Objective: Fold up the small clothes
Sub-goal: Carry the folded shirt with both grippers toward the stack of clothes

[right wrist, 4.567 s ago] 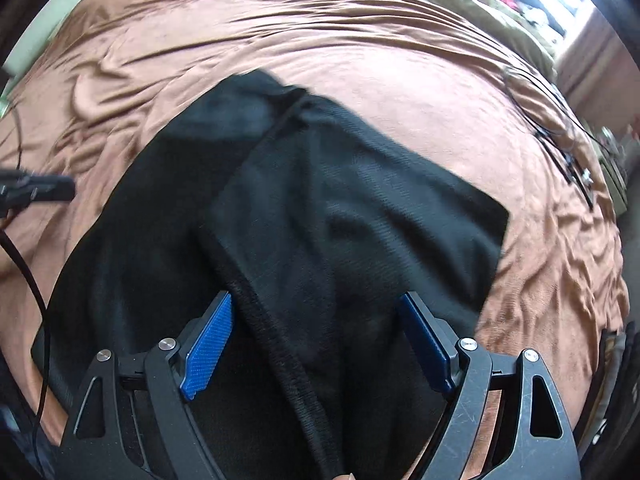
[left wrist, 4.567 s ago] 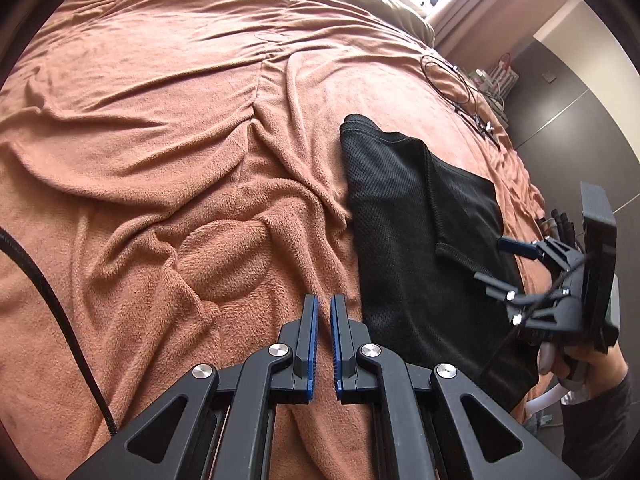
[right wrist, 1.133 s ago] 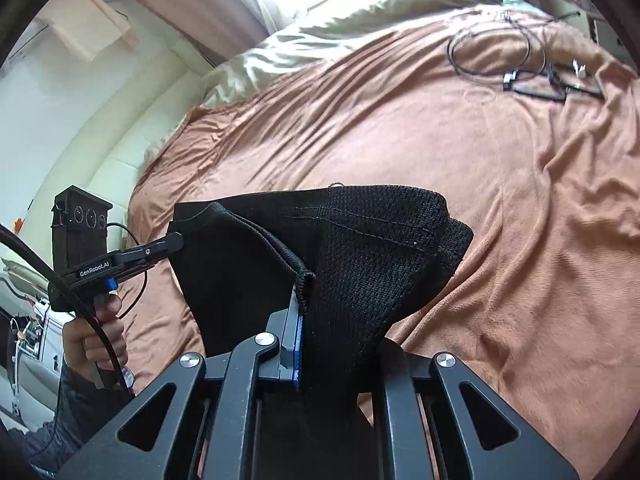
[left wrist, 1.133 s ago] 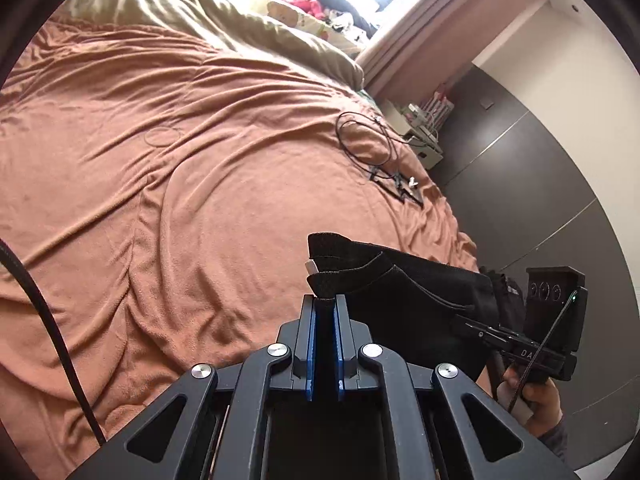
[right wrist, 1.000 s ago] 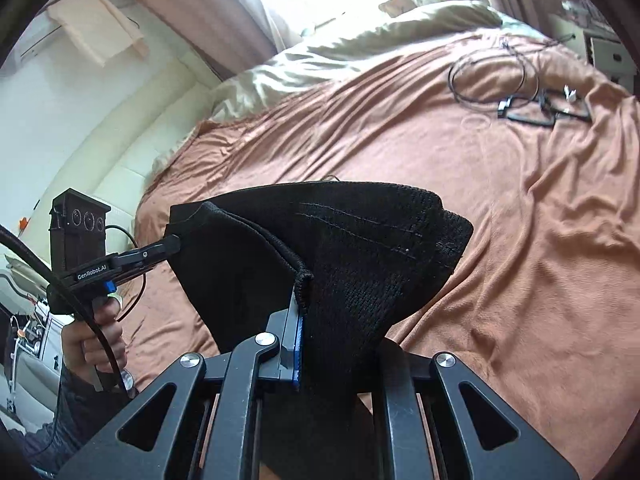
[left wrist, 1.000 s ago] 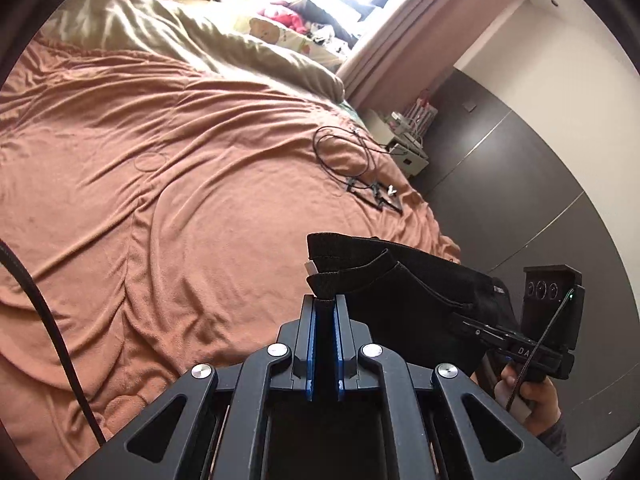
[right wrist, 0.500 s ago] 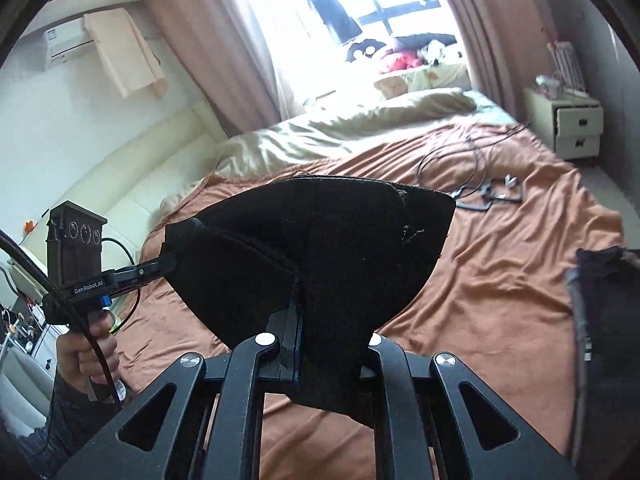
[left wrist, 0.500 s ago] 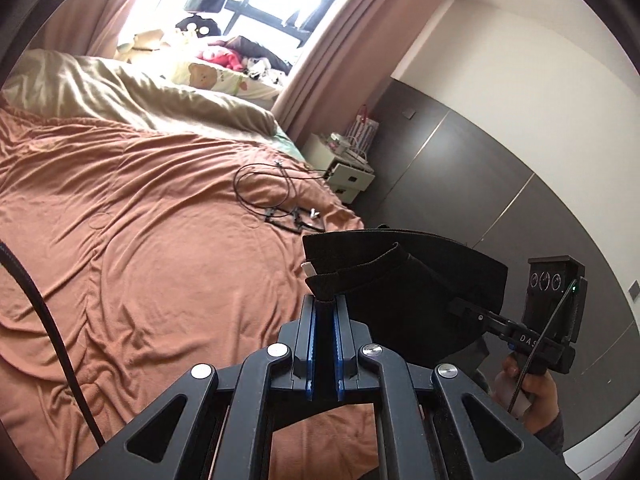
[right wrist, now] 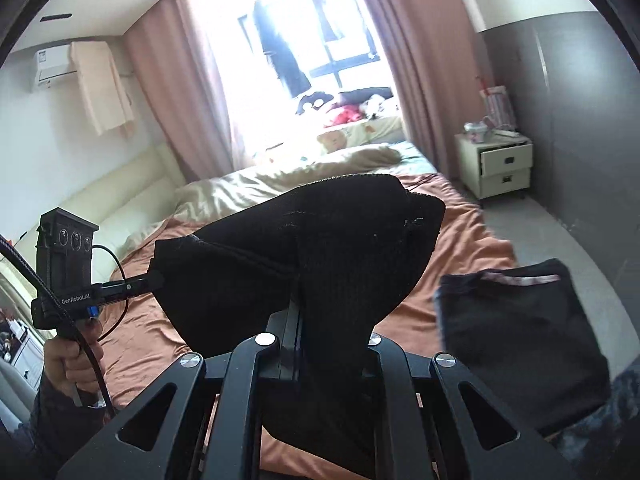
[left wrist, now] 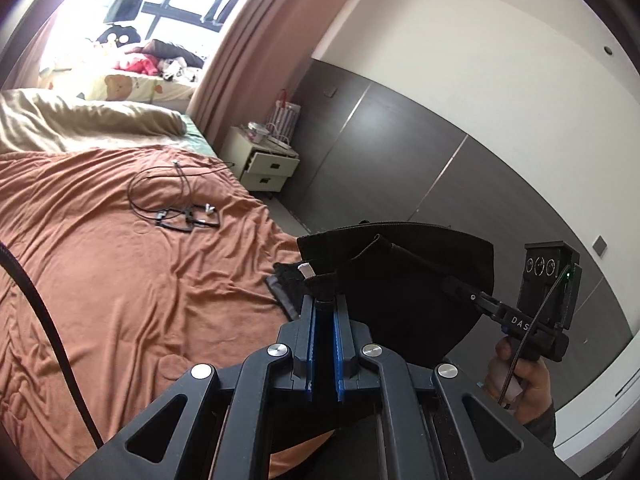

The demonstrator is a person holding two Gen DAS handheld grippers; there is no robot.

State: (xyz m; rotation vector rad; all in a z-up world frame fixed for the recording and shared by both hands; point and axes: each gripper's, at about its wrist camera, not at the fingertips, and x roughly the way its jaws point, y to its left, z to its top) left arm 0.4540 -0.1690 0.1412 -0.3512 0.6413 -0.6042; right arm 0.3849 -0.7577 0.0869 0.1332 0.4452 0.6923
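A folded black mesh garment (left wrist: 404, 280) hangs in the air between both grippers, well above the bed. My left gripper (left wrist: 324, 300) is shut on one corner of its thick hem. My right gripper (right wrist: 298, 304) is shut on the other end, its fingertips hidden under the black cloth (right wrist: 304, 248). In the left wrist view the right gripper (left wrist: 452, 284) pinches the cloth's far side. In the right wrist view the left gripper (right wrist: 154, 278) pinches the cloth's left corner.
An orange blanket (left wrist: 120, 272) covers the bed, with a black cable and small parts (left wrist: 176, 208) on it. Another folded dark garment (right wrist: 520, 336) lies at the bed's near right corner. A white nightstand (right wrist: 496, 164) and dark wardrobe doors (left wrist: 400, 168) stand beyond.
Both grippers have lifted the black garment higher off the bed and tilted upward, so walls and window now fill the views. A second dark garment has come into view at the right.
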